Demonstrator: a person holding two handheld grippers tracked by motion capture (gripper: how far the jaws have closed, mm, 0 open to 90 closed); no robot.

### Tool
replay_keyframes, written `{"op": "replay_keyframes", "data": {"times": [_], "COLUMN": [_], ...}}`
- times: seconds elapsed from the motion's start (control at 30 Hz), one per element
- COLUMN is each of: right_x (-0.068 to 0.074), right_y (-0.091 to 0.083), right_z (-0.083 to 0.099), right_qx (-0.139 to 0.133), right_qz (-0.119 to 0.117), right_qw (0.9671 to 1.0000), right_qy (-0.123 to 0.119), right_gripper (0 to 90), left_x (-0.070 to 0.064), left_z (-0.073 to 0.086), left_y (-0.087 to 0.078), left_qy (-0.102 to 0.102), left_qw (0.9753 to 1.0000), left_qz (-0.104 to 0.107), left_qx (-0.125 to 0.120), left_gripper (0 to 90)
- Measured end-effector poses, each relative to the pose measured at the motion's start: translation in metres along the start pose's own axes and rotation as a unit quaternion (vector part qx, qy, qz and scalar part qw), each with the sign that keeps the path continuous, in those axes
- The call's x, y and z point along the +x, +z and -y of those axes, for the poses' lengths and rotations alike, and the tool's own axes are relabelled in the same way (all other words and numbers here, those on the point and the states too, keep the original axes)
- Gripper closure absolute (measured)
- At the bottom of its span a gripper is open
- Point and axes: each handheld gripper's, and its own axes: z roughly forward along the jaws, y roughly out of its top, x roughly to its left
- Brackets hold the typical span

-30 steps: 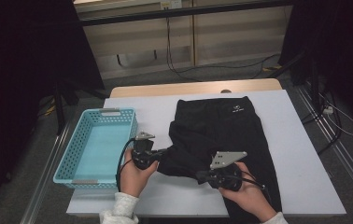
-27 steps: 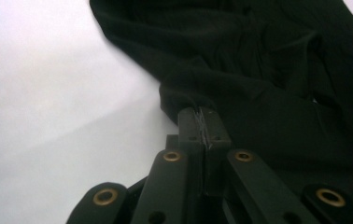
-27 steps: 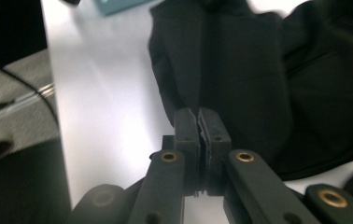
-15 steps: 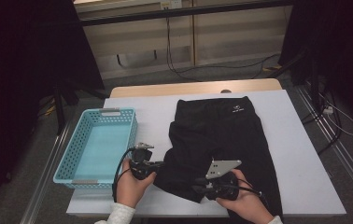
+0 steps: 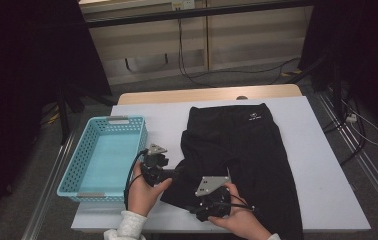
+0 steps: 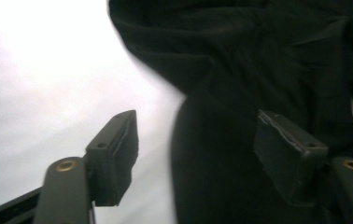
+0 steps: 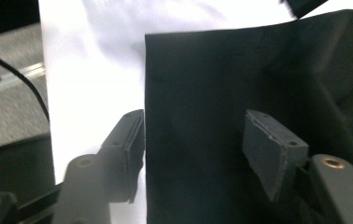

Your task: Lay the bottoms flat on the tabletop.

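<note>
A black garment (image 5: 247,145) lies flat on the white table (image 5: 322,165), with its lower left part folded over toward the front. My left gripper (image 5: 173,174) is at the fold's left edge. It is open, with the fabric edge (image 6: 221,154) between its jaws (image 6: 195,140). My right gripper (image 5: 197,210) is at the fold's front left corner, near the table's front edge. It is open too, and the cloth's straight edge (image 7: 188,116) runs between its fingers (image 7: 193,135).
A light blue plastic basket (image 5: 108,152) stands empty at the table's left side, right beside my left hand. Cables lie on the floor beyond the table and to its right. The table's front edge is just under my right hand.
My right gripper has moved left and toward the table's front edge. The left gripper dipped toward the front, then came back up a little. The folded black cloth now reaches further to the front left.
</note>
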Motion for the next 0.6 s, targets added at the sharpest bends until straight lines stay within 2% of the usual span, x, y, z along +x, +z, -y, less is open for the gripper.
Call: {"op": "replay_keyframes", "data": {"times": [0.03, 0.1, 0.17, 0.23, 0.3, 0.37, 0.43, 0.5, 0.57, 0.6], "right_x": [0.0, -0.0012, -0.0033, -0.0056, -0.0065, -0.0071, -0.0077, -0.0083, -0.0084, -0.009], "right_y": [0.0025, 0.0054, 0.0047, 0.0042, 0.0033, 0.0028, 0.0026, 0.0021, 0.0022, 0.0021], "right_z": [0.0005, 0.0008, 0.0, 0.0016, 0.0026, 0.0024, 0.0026, 0.0019, 0.0014, 0.0012], "right_qx": [0.007, 0.002, 0.004, -0.001, -0.003, -0.003, -0.003, 0.0, 0.001, 0.004], "right_qz": [0.004, 0.005, 0.009, 0.008, 0.009, 0.007, 0.001, -0.007, -0.01, -0.01], "right_qw": [1.0, 1.0, 1.0, 0.9999, 1.0, 1.0, 1.0, 0.9999, 0.9998, 0.9999], "right_qy": [-0.002, -0.003, 0.001, 0.006, 0.002, 0.001, 0.004, 0.008, 0.016, 0.007], "right_gripper": [37.5, 39.3, 48.2, 53.1, 58.4, 69.2, 75.8, 88.0, 89.0, 89.3], "left_x": [0.0011, 0.0023, 0.0041, 0.0053, 0.0055, 0.006, 0.0049, 0.0048, 0.0049, 0.005], "left_z": [-0.0007, -0.0017, -0.0019, -0.0018, -0.0019, -0.0024, -0.0023, -0.0021, -0.0009, -0.0004], "left_y": [0.0003, 0.0011, 0.001, 0.0006, 0.0002, 0.0005, 0.0013, 0.0017, 0.0029, 0.0031], "left_qy": [-0.005, -0.012, -0.005, -0.013, -0.012, -0.012, -0.011, -0.009, -0.009, -0.011], "left_qw": [1.0, 0.9999, 1.0, 0.9999, 0.9999, 0.9999, 0.9999, 0.9999, 0.9999, 0.9999], "left_qz": [0.002, 0.0, -0.005, 0.0, -0.002, 0.002, 0.006, 0.008, 0.007, 0.006], "left_qx": [-0.002, -0.006, -0.003, -0.005, -0.007, -0.009, -0.009, -0.007, -0.003, -0.003], "left_gripper": [26.5, 25.0, 24.5, 23.1, 22.5, 21.8, 21.3, 21.4, 21.3, 21.3]}}
